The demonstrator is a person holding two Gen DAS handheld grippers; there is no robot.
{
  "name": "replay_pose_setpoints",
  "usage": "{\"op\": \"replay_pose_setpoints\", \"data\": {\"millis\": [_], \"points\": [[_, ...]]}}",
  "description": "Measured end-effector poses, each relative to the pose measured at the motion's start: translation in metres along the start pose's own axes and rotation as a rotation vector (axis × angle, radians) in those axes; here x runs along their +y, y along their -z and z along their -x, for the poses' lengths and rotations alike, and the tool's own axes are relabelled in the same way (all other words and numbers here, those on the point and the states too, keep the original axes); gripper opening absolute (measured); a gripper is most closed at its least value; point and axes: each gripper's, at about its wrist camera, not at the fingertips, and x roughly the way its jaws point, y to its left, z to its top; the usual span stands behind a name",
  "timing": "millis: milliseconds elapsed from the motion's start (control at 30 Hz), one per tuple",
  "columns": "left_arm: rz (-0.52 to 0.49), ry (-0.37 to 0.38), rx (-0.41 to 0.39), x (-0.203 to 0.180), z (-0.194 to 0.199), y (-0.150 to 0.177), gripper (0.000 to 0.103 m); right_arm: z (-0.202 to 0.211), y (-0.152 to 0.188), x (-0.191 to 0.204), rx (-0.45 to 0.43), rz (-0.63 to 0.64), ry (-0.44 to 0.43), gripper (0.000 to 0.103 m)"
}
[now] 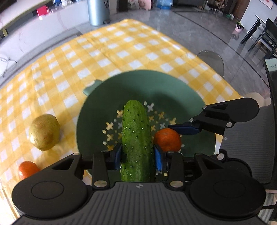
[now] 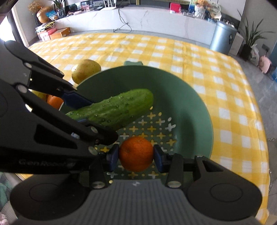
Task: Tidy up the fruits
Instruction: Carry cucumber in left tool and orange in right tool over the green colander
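Observation:
My left gripper [image 1: 137, 156] is shut on a green cucumber [image 1: 135, 138], which hangs over the inside of the green colander bowl [image 1: 173, 86]. The right wrist view shows the same cucumber [image 2: 119, 108] lying slanted above the bowl's [image 2: 195, 110] perforated bottom. My right gripper [image 2: 136, 156] is shut on an orange [image 2: 136, 153], low inside the bowl. From the left wrist view that orange [image 1: 167, 139] sits right of the cucumber with the right gripper's blue fingers [image 1: 185, 129] reaching onto it from the right. Whether either item touches the bowl's floor I cannot tell.
On the yellow checked tablecloth [image 1: 103, 52] left of the bowl lie a yellow-green pear-like fruit [image 1: 44, 132] and a second orange [image 1: 27, 168]. A grey bin [image 1: 97, 12] stands beyond the table's far edge, dark chairs [image 1: 264, 38] to the right.

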Motion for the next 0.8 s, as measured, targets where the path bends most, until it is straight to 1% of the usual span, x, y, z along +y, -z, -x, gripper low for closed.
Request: {"op": "replay_pose_setpoints", "data": {"millis": [67, 200, 533, 600, 667, 800], "points": [[0.012, 0.004, 0.025, 0.003, -0.005, -0.002, 0.043, -0.002, 0.0, -0.001, 0.012, -0.003, -0.002, 0.04], [0.026, -0.015, 0.068, 0.007, -0.016, -0.002, 0.043, -0.005, 0.001, 0.0, 0.03, 0.004, -0.003, 0.04], [0.03, -0.01, 0.063, 0.008, -0.016, 0.001, 0.043, -0.014, 0.001, 0.006, 0.074, 0.015, 0.007, 0.04], [0.047, -0.004, 0.073, 0.009, -0.017, 0.001, 0.045, -0.014, 0.001, 0.005, 0.076, 0.014, 0.007, 0.041], [0.06, -0.002, 0.075, 0.01, -0.017, 0.003, 0.049, -0.014, 0.001, 0.005, 0.076, 0.013, 0.007, 0.041], [0.075, 0.007, 0.059, 0.012, -0.014, 0.006, 0.052, -0.014, 0.0, 0.006, 0.083, 0.016, 0.007, 0.041]]}}
